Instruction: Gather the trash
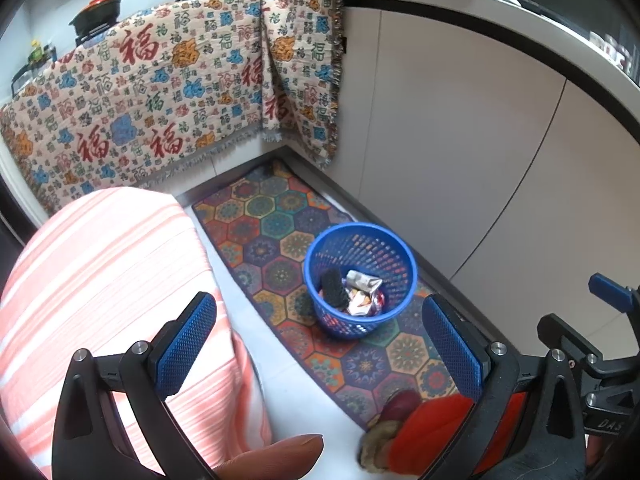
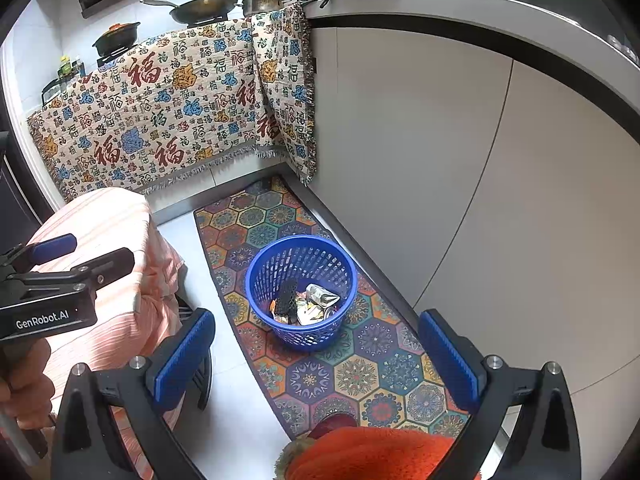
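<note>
Both grippers, left gripper (image 1: 318,354) and right gripper (image 2: 316,364), hang wide and empty above the patterned hexagon floor mat (image 2: 360,376); the blue perforated plastic basket (image 2: 301,292) near its middle holds crumpled wrappers (image 2: 316,304). Any further trash wants dropping squarely over the rim.

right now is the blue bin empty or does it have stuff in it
Not empty: the blue bin stands upright on the rug, with crumpled wrappers and a black sponge at the bottom.

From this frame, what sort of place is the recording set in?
Most likely a home kitchen: a wok and lidded pot sit on a counter-top stove, pale cabinet doors run beneath the counter, and a blue basket of trash stands on a patterned mat.
</note>
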`<state>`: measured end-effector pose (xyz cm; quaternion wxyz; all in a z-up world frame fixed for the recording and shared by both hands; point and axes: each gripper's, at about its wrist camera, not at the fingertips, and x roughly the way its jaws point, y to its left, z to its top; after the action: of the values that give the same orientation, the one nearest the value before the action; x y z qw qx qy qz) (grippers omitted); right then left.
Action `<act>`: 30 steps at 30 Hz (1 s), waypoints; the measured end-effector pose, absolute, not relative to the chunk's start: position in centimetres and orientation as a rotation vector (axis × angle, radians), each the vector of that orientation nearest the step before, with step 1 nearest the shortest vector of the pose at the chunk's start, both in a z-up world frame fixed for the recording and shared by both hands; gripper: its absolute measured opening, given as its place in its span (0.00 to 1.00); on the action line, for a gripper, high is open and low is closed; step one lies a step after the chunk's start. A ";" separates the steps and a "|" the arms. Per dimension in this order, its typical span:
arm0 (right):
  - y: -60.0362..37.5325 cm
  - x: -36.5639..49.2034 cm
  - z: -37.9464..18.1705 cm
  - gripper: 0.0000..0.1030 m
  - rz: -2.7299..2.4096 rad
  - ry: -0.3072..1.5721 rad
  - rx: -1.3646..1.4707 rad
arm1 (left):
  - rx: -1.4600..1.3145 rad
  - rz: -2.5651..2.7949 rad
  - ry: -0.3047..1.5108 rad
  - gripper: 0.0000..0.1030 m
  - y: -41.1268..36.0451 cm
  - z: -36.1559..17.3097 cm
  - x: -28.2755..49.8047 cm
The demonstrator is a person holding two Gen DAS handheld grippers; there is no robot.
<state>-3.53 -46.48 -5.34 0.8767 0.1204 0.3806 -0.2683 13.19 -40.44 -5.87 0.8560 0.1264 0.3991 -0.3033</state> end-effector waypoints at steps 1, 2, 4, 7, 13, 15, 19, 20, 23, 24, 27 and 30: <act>-46.5 -3.5 -5.3 1.00 -0.559 0.794 0.252 | 0.267 -0.637 0.838 0.99 -40.5 -5.9 13.2; -46.5 -3.5 -5.3 1.00 -0.558 0.794 0.252 | 0.270 -0.637 0.839 0.99 -40.5 -5.9 13.1; -46.5 -3.6 -5.5 1.00 -0.558 0.796 0.254 | 0.274 -0.637 0.839 0.99 -40.5 -6.0 13.1; -46.5 -3.7 -5.6 1.00 -0.558 0.798 0.255 | 0.275 -0.638 0.843 0.99 -40.6 -6.1 13.3; -46.7 -3.7 -5.8 1.00 -0.562 0.802 0.263 | 0.279 -0.643 0.846 0.99 -40.8 -6.3 13.3; -46.7 -3.7 -6.0 1.00 -0.564 0.804 0.266 | 0.280 -0.645 0.848 0.99 -40.9 -6.3 13.3; -47.0 -3.6 -6.1 1.00 -0.564 0.807 0.271 | 0.282 -0.648 0.849 0.99 -40.9 -6.4 13.4; -46.9 -3.6 -6.2 1.00 -0.564 0.808 0.271 | 0.283 -0.649 0.849 0.99 -40.9 -6.4 13.4; -47.0 -3.6 -6.1 1.00 -0.562 0.808 0.270 | 0.283 -0.650 0.851 0.99 -41.0 -6.5 13.3; -47.0 -3.5 -6.1 1.00 -0.562 0.808 0.271 | 0.284 -0.650 0.852 0.99 -41.0 -6.5 13.4; -47.0 -3.5 -6.2 1.00 -0.563 0.809 0.271 | 0.285 -0.652 0.852 0.99 -41.1 -6.6 13.3; -47.0 -3.6 -6.2 1.00 -0.567 0.811 0.273 | 0.275 -0.655 0.847 0.99 -41.0 -6.6 13.2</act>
<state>-3.57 -47.04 -6.25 0.8713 0.1304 0.3877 -0.2712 13.17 -41.02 -6.59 0.8511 0.1308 0.4022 -0.3109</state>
